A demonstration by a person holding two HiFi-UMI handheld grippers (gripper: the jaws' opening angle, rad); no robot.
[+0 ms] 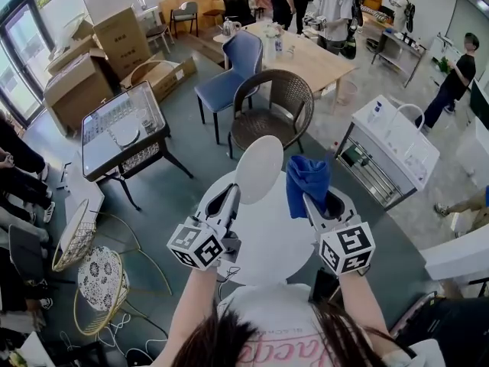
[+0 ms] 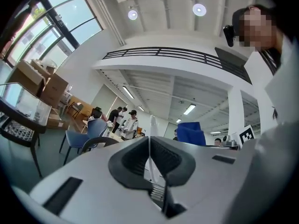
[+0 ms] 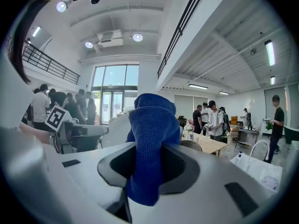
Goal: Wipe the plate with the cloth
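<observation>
A white plate (image 1: pixel 260 168) stands on edge above the round white table (image 1: pixel 267 239), with my left gripper (image 1: pixel 234 196) shut on its lower rim. In the left gripper view the plate (image 2: pixel 150 136) shows edge-on as a thin line between the jaws of the left gripper (image 2: pixel 150 161). Just right of the plate, my right gripper (image 1: pixel 309 199) is shut on a bunched blue cloth (image 1: pixel 307 179). The cloth (image 3: pixel 152 139) sticks up out of the right gripper (image 3: pixel 148 166) and hangs a little below it. The plate (image 3: pixel 116 129) appears beside the cloth to its left; whether they touch I cannot tell.
Beyond the table stand a brown wicker chair (image 1: pixel 271 105), a blue chair (image 1: pixel 237 60) and a wooden table (image 1: pixel 317 60). A glass-topped stand (image 1: pixel 122 132) is at the left, a white cart (image 1: pixel 390 147) at the right, wire stools (image 1: pixel 95 281) at the lower left. People stand at the back.
</observation>
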